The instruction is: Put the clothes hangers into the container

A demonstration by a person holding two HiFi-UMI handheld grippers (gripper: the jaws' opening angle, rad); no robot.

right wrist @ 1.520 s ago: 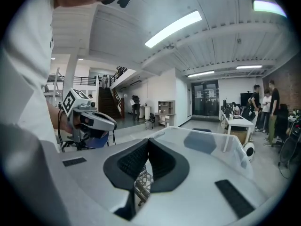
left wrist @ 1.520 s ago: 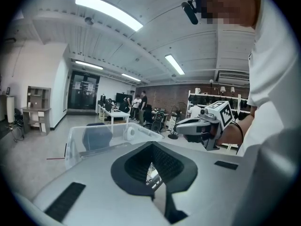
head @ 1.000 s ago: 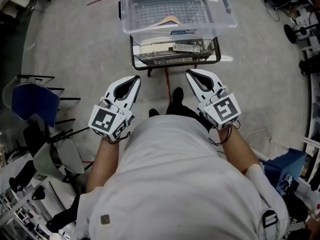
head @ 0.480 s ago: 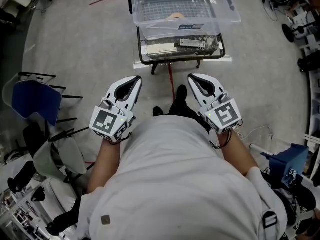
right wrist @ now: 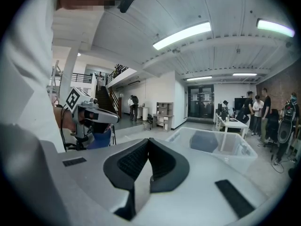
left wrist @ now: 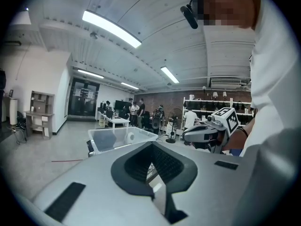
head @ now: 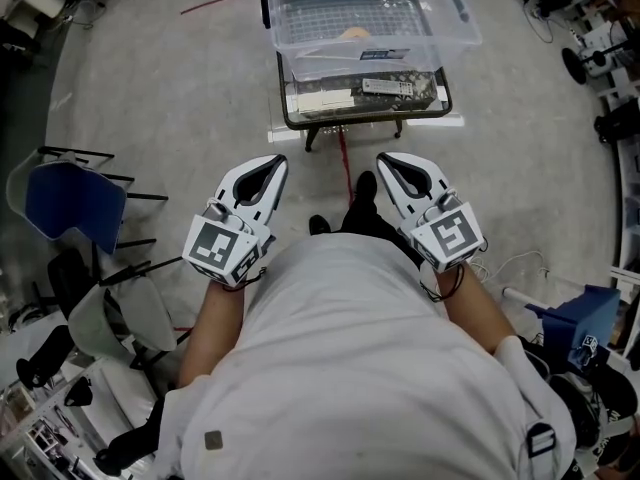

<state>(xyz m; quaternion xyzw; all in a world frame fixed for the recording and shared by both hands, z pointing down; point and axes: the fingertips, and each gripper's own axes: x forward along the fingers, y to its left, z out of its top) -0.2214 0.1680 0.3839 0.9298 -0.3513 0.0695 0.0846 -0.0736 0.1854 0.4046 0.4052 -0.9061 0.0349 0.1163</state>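
Observation:
A clear plastic container (head: 372,26) stands on a low black-framed cart (head: 364,108) at the top of the head view. One wooden clothes hanger (head: 351,34) lies inside it. My left gripper (head: 273,162) and right gripper (head: 384,159) are held side by side in front of the person's body, well short of the cart. Both are shut with nothing between the jaws. The left gripper view shows the left gripper (left wrist: 151,148), the container (left wrist: 117,138) and the right gripper (left wrist: 207,132). The right gripper view shows the right gripper (right wrist: 149,143), the container (right wrist: 221,149) and the left gripper (right wrist: 92,115).
The cart's lower shelf holds a remote control (head: 384,86) and flat items. A blue chair (head: 68,204) and a grey chair (head: 122,318) stand at the left, a blue box (head: 574,324) at the right. A red line (head: 345,160) runs along the floor. Several people stand far off.
The container and cart have shifted up and slightly right in the head view. Both grippers stay shut and hardly move.

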